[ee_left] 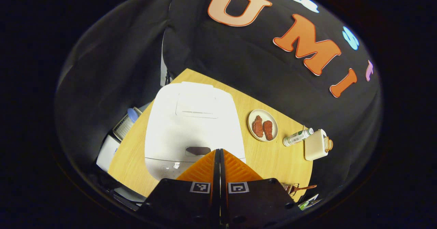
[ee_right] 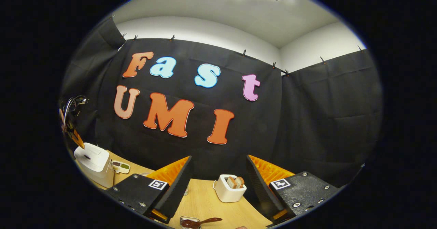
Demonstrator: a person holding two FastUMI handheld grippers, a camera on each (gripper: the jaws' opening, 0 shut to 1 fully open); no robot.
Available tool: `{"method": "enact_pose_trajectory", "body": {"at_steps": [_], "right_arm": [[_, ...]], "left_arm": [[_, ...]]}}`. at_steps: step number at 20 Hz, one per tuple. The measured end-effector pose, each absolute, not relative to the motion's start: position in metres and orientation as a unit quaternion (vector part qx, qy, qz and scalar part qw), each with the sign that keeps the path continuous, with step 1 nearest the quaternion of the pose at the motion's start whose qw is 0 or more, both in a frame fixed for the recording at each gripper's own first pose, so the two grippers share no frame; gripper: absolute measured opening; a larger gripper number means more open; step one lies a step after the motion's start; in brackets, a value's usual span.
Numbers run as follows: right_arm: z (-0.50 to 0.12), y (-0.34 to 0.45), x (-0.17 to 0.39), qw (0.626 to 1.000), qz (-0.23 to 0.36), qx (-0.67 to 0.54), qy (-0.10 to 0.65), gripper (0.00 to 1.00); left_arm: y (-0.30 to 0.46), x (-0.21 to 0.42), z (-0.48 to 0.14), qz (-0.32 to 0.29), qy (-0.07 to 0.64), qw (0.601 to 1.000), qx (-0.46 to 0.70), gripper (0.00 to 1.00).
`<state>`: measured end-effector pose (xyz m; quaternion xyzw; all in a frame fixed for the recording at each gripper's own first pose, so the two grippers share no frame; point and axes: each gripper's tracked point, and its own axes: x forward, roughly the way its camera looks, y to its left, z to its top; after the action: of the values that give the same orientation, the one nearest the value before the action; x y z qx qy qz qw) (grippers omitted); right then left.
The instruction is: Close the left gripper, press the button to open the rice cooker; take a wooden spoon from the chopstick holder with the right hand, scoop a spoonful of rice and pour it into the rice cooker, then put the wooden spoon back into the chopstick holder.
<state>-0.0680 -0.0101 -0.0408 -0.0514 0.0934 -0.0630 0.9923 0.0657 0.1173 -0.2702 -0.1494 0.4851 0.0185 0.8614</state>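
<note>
I have the left gripper with its two fingers pressed flat together, tips poised right at the dark button on the front of the rice cooker. The cooker sits straight ahead of and below this gripper, lid down, its front edge nearest the tips and its lid stretching away from me. I judge the step in hand to be the press itself. The tips lie a touch to one side of the button's middle, so I would nudge across until they sit over the dark patch, then push straight down along the fingers' own line, firmly but briefly, and lift clear so the lid has room to swing up. A slanted push risks skidding off the smooth shell.

My right gripper holds nothing, its fingers spread wide, waiting well off to the side; from it the cooker shows far to the left. Just beneath and ahead of its fingers lies the wooden spoon, long axis running sideways across the gripper, handle reaching right, bowl end to the left at a small dark container. Whether that container is the chopstick holder I cannot tell. A toaster stands between the open fingers, further ahead
</note>
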Motion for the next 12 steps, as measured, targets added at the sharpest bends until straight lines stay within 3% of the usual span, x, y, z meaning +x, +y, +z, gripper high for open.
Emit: {"method": "enact_pose_trajectory", "body": {"at_steps": [4,12], "right_arm": [[-0.051,-0.016,-0.087,0.988,-0.089,-0.057,0.112,0.94],[-0.074,-0.018,-0.097,0.983,-0.107,-0.061,0.137,0.94]], "left_arm": [[0.131,0.073,-0.308,0.031,0.518,0.839,-0.163,0.05],[0.143,0.076,-0.329,0.045,0.525,0.835,-0.158,0.06]]}}
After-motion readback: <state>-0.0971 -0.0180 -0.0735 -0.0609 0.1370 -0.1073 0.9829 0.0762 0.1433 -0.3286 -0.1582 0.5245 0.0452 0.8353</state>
